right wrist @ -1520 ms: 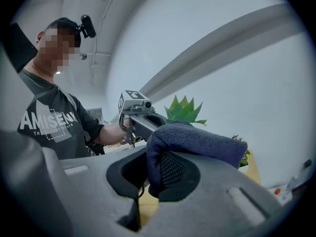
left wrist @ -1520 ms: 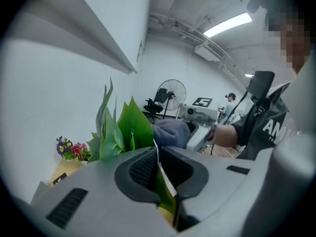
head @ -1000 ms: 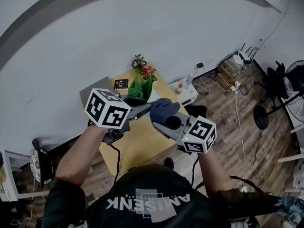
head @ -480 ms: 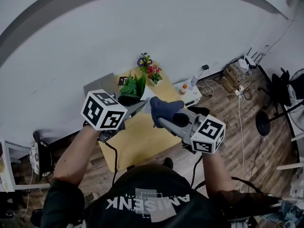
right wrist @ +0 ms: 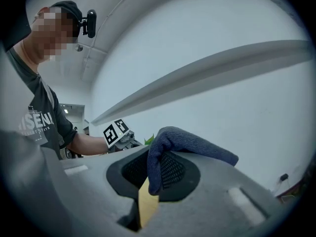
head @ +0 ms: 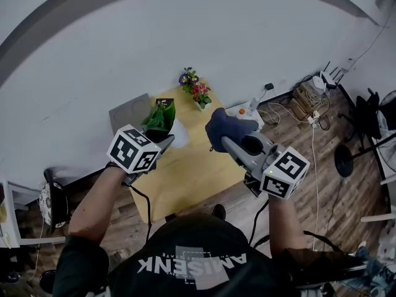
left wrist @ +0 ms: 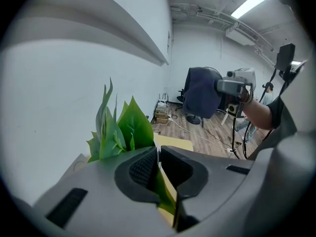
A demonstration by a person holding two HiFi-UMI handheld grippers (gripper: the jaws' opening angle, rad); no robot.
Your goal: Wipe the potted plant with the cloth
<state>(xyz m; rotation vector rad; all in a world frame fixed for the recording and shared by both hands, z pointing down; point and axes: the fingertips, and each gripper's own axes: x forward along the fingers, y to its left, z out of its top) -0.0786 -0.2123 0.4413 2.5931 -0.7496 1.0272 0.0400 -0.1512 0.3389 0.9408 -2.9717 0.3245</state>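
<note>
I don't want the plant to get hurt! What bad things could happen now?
1. The left gripper seems to hold the plant by just a thin leaf, and its jaws are opening. The plant could slip and drop, or the leaf could tear.
2. The right gripper pinches only a fold of the cloth, so it might pull loose while wiping.

The left tool's (left wrist: 159,154) jaws are opening, with a green leaf (left wrist: 161,187) between them. A blue cloth (left wrist: 201,92) hangs beyond.
</note>
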